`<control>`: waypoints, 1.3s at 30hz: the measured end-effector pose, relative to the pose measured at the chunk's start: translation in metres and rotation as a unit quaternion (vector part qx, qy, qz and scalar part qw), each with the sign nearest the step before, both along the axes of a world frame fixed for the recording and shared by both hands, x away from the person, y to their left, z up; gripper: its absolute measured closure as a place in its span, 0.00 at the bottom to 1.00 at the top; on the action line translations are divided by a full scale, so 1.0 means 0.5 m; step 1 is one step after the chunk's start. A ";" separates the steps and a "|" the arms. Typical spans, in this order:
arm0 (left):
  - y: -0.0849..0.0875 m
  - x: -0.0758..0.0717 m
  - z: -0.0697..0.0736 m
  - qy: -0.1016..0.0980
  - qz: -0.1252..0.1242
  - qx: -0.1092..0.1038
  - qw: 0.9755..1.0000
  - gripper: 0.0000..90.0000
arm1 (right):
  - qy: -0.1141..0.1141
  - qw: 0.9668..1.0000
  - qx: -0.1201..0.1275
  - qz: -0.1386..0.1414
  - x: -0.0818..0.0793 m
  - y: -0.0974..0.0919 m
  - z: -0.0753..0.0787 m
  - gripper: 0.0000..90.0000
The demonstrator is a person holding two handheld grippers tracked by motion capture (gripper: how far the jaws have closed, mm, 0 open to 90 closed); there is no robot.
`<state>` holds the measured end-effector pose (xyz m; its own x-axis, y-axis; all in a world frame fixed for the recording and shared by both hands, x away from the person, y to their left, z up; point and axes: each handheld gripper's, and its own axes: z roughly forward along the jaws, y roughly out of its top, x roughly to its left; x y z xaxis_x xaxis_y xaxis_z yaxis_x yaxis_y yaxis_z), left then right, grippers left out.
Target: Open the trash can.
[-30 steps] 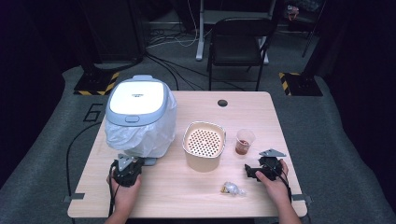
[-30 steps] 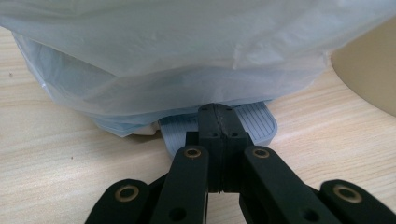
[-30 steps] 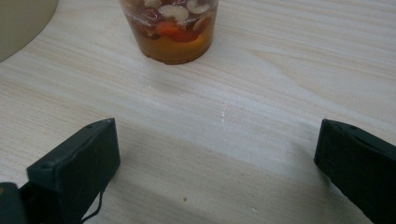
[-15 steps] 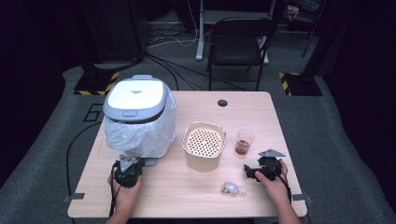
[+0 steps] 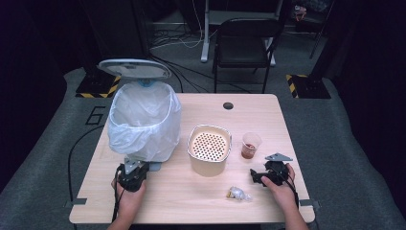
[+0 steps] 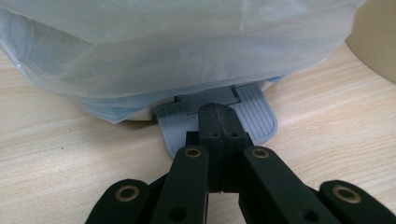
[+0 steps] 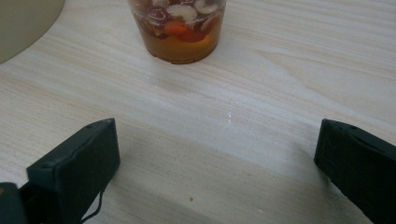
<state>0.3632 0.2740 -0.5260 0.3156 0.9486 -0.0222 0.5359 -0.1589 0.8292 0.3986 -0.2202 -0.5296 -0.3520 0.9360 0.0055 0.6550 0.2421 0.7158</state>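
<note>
I see a pedal bin (image 5: 143,122) on the table's left half, lined with a translucent white bag (image 6: 177,42) that drapes over its rim and down its sides. Its lid (image 5: 134,68) is raised, standing up at the back, and the bin mouth is open. At the near foot of the bin a ribbed grey pedal (image 6: 254,114) juts out onto the wood. My left gripper (image 6: 218,123), jaws closed together, presses its tips down on the middle of that pedal. In the high view I see this gripper (image 5: 131,173) just in front of the bin's base
</note>
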 end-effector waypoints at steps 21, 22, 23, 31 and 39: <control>-0.007 -0.002 0.001 -0.004 0.002 0.017 1.000 1.00 | -0.025 0.999 0.039 0.018 -0.024 -0.003 0.044 0.45; -0.007 -0.002 0.000 -0.004 0.001 0.015 1.000 1.00 | -0.026 0.998 0.044 0.026 -0.029 0.000 0.049 0.45; -0.007 -0.002 0.000 -0.004 0.001 0.015 1.000 1.00 | -0.028 0.998 0.039 0.034 -0.034 0.003 0.055 0.46; -0.005 -0.002 0.000 -0.003 0.001 0.009 1.000 1.00 | -0.026 0.992 0.027 0.119 -0.092 0.062 0.090 0.52; -0.002 0.000 0.000 -0.003 0.000 0.006 1.000 1.00 | -0.044 0.984 0.033 0.172 -0.148 0.093 0.110 0.54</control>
<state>0.3630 0.2728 -0.5261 0.3150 0.9490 -0.0083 0.5311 -0.1690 0.8303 0.3246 -0.1736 -0.4748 -0.6493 0.7603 0.0185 0.4780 0.3891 0.7875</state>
